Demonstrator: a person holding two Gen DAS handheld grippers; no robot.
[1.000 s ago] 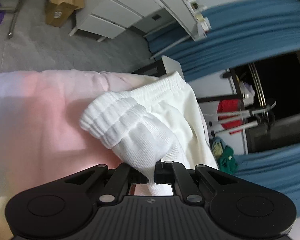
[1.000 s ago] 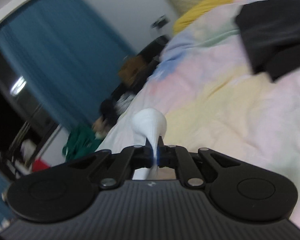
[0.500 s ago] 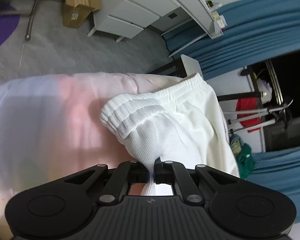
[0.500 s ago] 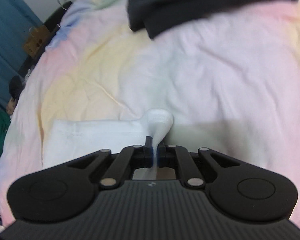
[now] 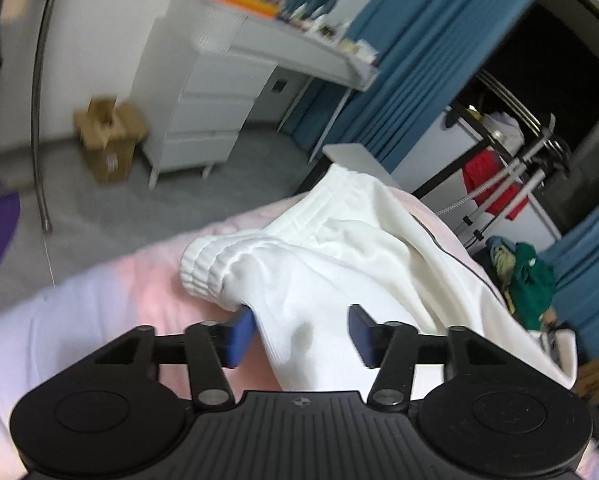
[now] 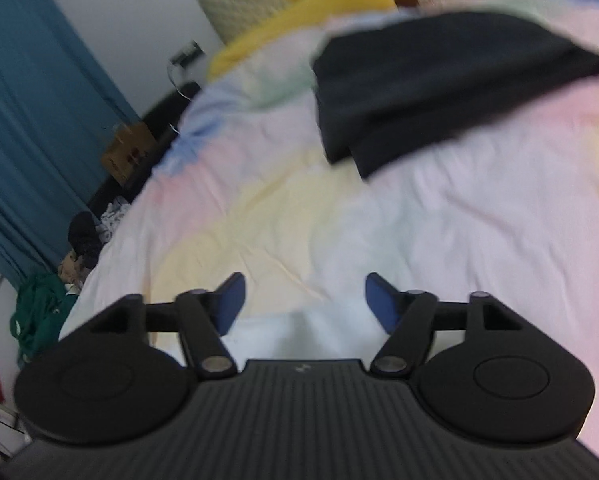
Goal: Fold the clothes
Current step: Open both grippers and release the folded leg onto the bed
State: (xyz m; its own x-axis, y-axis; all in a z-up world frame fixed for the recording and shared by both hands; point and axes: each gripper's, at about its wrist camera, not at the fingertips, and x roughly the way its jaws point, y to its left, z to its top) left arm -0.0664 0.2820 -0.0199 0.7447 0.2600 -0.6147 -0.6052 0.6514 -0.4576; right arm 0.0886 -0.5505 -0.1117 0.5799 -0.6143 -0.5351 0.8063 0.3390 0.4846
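- The white pants lie on the bed, folded over on themselves, with the cuff end on top of the waistband end. They sit near the bed's edge, on the side by the blue curtain.
- Your left gripper is spread wide, with pants cloth lying loose between its pads. It grips nothing.
- Your right gripper is spread wide too, with only a white bit of the pants low beneath it.
- One fold looks done to me. The pants look a bit puffy, so you may need to smooth them or fold once more.
- A black garment lies further up the bed, near the yellow pillow. It looks not yet folded.
- Half a second ago both grippers pinched the white cloth tight. Now both have let go.
- Your right gripper has also tipped up, so it sees more of the bed.
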